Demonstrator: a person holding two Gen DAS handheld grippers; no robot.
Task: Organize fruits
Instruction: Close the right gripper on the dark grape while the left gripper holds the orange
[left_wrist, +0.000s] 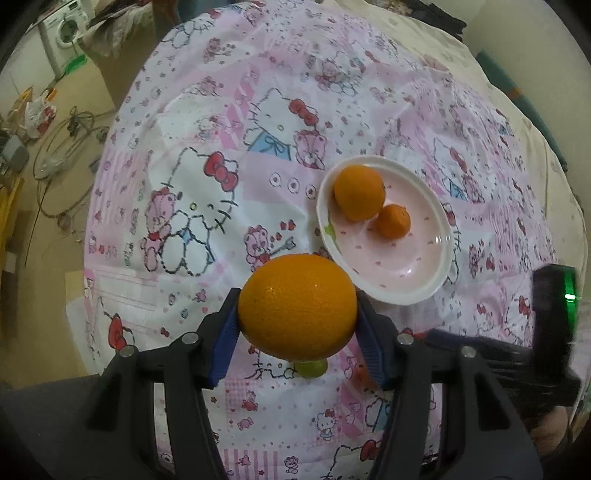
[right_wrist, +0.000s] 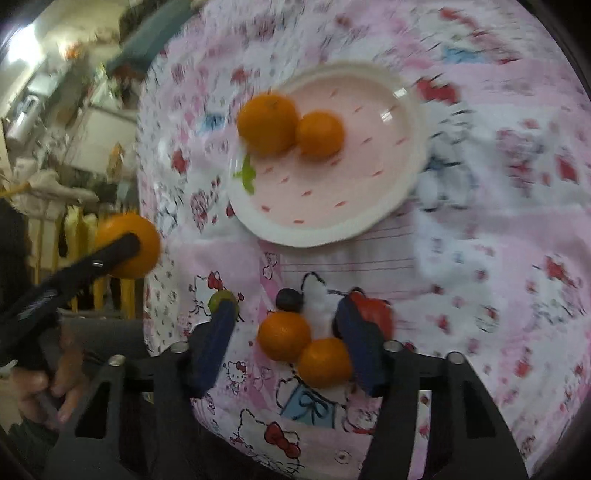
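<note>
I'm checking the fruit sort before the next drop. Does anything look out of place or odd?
Nothing is spilled or damaged. The plate holds only two oranges, while two small oranges, a green fruit, a dark berry and a red fruit lie loose on the cloth. The left gripper holds a large orange.

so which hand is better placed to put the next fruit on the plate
Left. Its tongs already grip a big orange beside the pink plate. The right tongs are open over the small oranges on the cloth, gripping nothing.

2 wrist fisheyes, each looking steeply down along its tool, close over the table, sharing the pink plate (left_wrist: 439, 236) (right_wrist: 402, 147)
</note>
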